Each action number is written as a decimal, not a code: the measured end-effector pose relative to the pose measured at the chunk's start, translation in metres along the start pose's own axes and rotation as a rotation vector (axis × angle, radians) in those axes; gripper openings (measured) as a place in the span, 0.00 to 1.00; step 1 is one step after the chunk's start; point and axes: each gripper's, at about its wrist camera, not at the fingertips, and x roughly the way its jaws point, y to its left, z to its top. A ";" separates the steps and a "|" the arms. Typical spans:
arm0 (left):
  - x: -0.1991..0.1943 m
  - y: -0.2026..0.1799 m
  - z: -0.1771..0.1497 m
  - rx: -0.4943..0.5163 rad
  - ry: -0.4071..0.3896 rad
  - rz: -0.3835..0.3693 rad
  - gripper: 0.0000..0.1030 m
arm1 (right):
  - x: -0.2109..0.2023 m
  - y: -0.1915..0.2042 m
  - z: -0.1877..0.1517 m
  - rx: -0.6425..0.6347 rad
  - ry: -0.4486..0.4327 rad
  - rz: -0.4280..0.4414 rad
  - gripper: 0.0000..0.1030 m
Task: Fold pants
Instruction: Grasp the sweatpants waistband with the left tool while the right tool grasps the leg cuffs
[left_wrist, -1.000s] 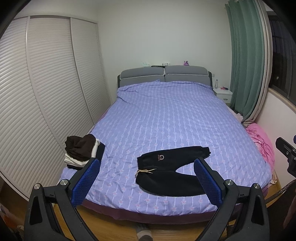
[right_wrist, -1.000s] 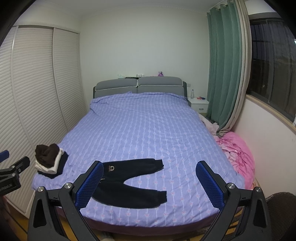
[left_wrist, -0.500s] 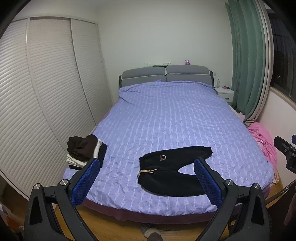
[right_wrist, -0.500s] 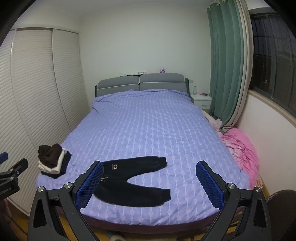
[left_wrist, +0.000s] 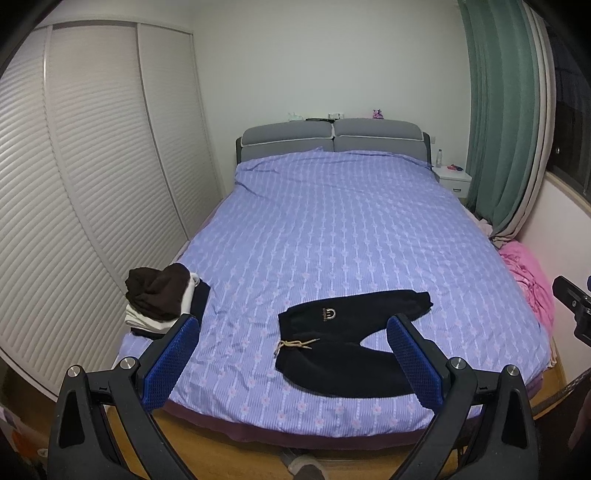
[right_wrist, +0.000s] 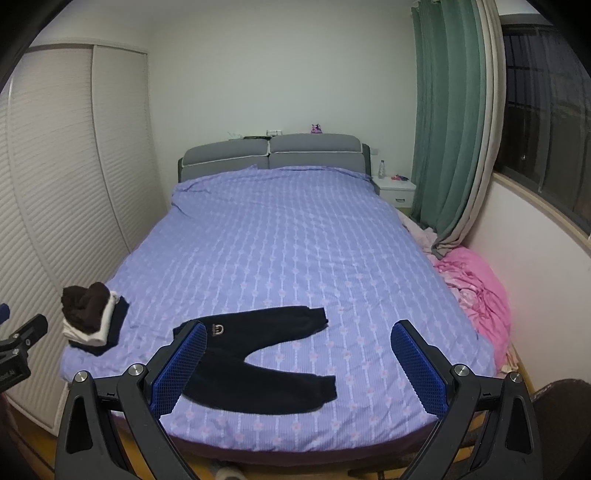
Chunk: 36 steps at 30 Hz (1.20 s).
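Observation:
Black pants (left_wrist: 343, 343) with a small logo and a tan drawstring lie flat near the foot of the purple bed (left_wrist: 332, 236), waist to the left, legs spread to the right. They also show in the right wrist view (right_wrist: 258, 362). My left gripper (left_wrist: 293, 325) is open and empty, held off the bed's foot edge, short of the pants. My right gripper (right_wrist: 295, 330) is open and empty, also back from the bed.
A stack of folded clothes (left_wrist: 162, 299) sits at the bed's near left corner, also in the right wrist view (right_wrist: 92, 314). Louvred wardrobe doors (left_wrist: 74, 177) line the left. A pink blanket (right_wrist: 476, 295), green curtain (right_wrist: 450, 129) and white nightstand (right_wrist: 397, 190) are on the right.
Both views have shifted slightly; the bed and pants sit a little lower and farther. Both grippers stay open and the pants have not moved.

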 end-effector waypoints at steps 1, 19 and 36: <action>0.007 0.002 0.004 -0.001 0.002 -0.006 1.00 | 0.006 0.003 0.003 0.001 0.003 -0.005 0.98; 0.206 0.057 0.073 0.084 0.029 -0.083 1.00 | 0.153 0.099 0.063 -0.023 0.076 -0.116 0.98; 0.430 -0.054 0.033 0.182 0.188 -0.120 1.00 | 0.388 0.059 0.039 -0.135 0.310 -0.108 0.98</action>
